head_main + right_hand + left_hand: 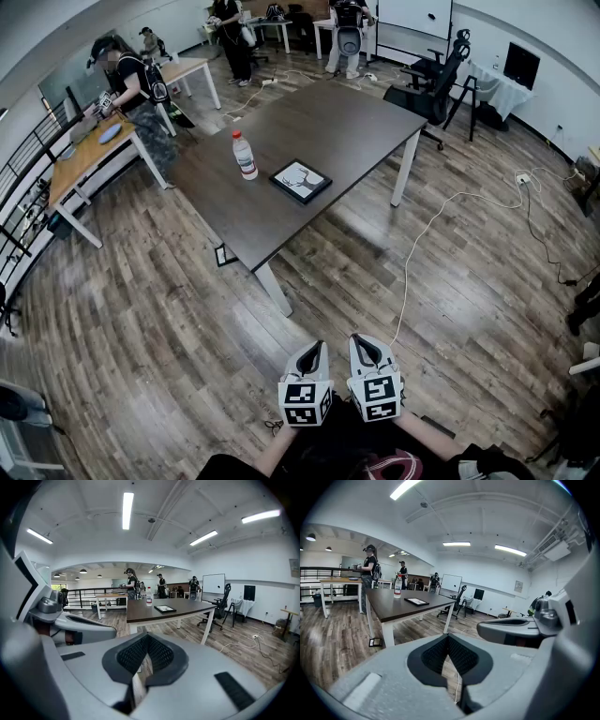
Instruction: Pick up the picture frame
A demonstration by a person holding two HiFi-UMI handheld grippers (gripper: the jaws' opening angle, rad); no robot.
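Observation:
The picture frame point(301, 180), black-edged with a white picture, lies flat on the dark brown table point(328, 127). It shows small in the left gripper view point(416, 601) and the right gripper view point(165, 608). My left gripper point(317, 350) and right gripper point(362, 343) hang side by side over the wooden floor, well short of the table. Both are shut with nothing between the jaws. In the gripper views the left gripper point(448, 639) and the right gripper point(147, 638) have their tips touching.
A water bottle point(244, 155) stands on the table left of the frame. A white cable point(424, 234) trails across the floor to the right. Office chairs point(431, 82) stand behind the table. A person point(136, 94) stands at a lighter desk point(89, 155) far left.

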